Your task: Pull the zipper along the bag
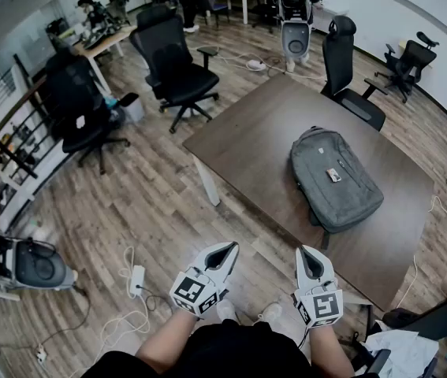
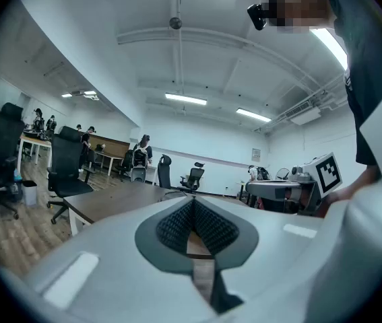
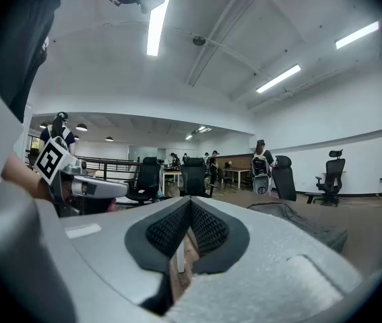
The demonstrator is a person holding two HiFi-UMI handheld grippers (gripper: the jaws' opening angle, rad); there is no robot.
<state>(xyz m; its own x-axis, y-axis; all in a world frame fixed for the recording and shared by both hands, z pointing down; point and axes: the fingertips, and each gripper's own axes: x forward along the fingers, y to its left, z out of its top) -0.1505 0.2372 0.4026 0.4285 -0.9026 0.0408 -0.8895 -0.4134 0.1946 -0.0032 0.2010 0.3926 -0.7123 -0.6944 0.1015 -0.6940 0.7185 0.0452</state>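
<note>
Left gripper [image 1: 232, 247] and right gripper [image 1: 307, 251] hang pressed together, empty, well short of the bag [image 1: 333, 181] on the desk [image 1: 247, 132]. I'd open one before reaching for the zipper pull.

Brown table [image 1: 247, 140]; black chair [image 1: 340, 50] at table's far edge; second chair [image 1: 172, 69] left of table; white power strip [image 1: 137, 279] on floor, near-left of table.
</note>
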